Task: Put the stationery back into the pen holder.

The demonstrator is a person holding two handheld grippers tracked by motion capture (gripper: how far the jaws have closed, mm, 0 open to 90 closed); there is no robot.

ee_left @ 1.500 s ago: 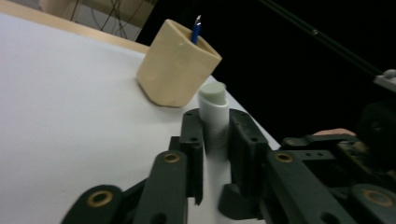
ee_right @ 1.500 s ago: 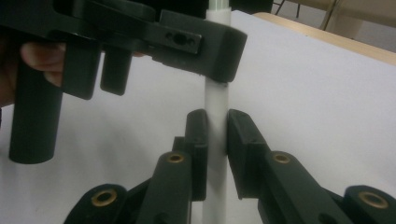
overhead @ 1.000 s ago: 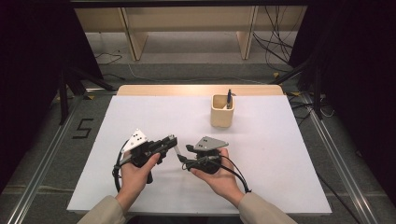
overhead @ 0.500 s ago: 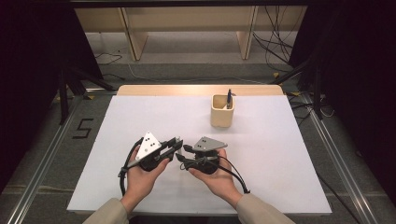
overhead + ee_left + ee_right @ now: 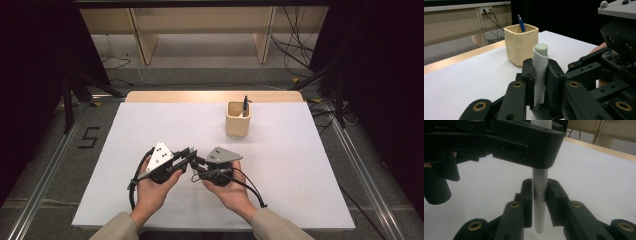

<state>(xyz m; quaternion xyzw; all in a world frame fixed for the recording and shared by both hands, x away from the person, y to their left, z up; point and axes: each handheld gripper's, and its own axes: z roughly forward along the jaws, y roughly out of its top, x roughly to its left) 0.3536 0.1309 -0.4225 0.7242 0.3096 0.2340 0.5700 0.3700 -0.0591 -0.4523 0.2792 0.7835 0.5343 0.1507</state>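
Evidently a white pen (image 5: pixel 540 72) is clamped upright by both the left hand-held gripper (image 5: pixel 189 156) and the right hand-held gripper (image 5: pixel 196 166) – whose jaws have just been closing on it – above the table (image 5: pixel 300 165), presumably so each end can be pulled.

surface: white table (image 5: pixel 300 175) | on it: cream square cup (image 5: pixel 237 120), toward the far edge, right of centre

Pen (image 5: pixel 245 105) in cup (image 5: pixel 237 122), cup behind tongs (image 5: pixel 192 162)
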